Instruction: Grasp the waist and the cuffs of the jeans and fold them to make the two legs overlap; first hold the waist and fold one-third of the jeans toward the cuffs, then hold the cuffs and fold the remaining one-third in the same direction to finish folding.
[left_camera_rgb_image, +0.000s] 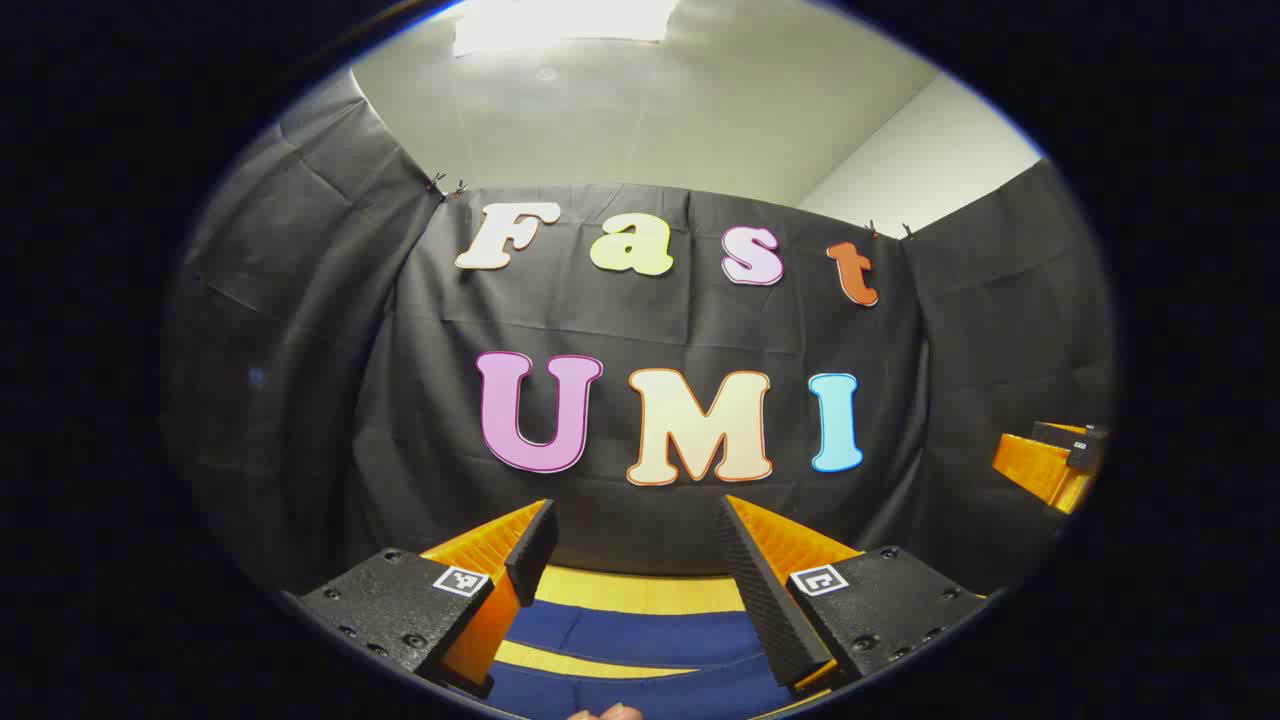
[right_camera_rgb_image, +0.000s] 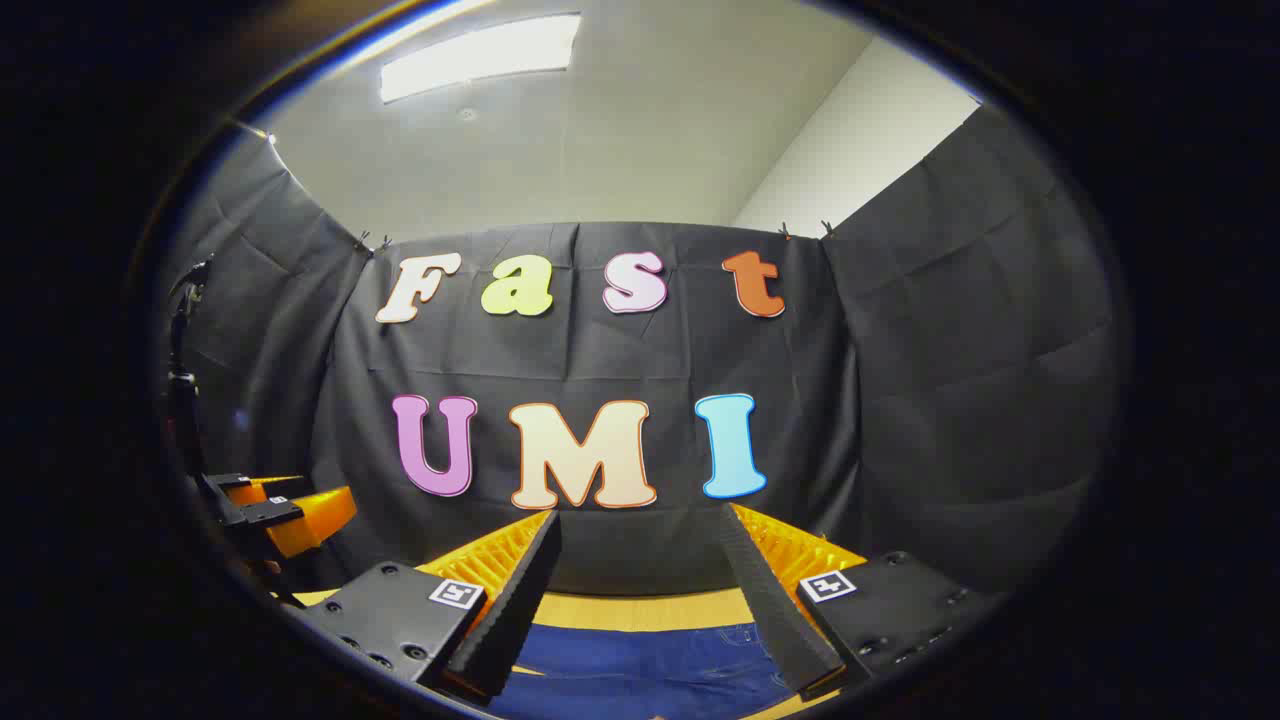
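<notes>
Because the jeans (right_camera_rgb_image: 650, 670) are soft, rather heavy denim, they will sag and drag when lifted, so I judge the thick waistband and the hemmed cuffs the best holds. They lie flat on the worktop (right_camera_rgb_image: 640, 610), below both pairs of jaws, which stand apart and empty: left gripper (left_camera_rgb_image: 640, 560), right gripper (right_camera_rgb_image: 640, 570).

The left gripper (left_camera_rgb_image: 640, 545) and right gripper (right_camera_rgb_image: 640, 555) are level, jaws spread wide, gripping nothing.
</notes>
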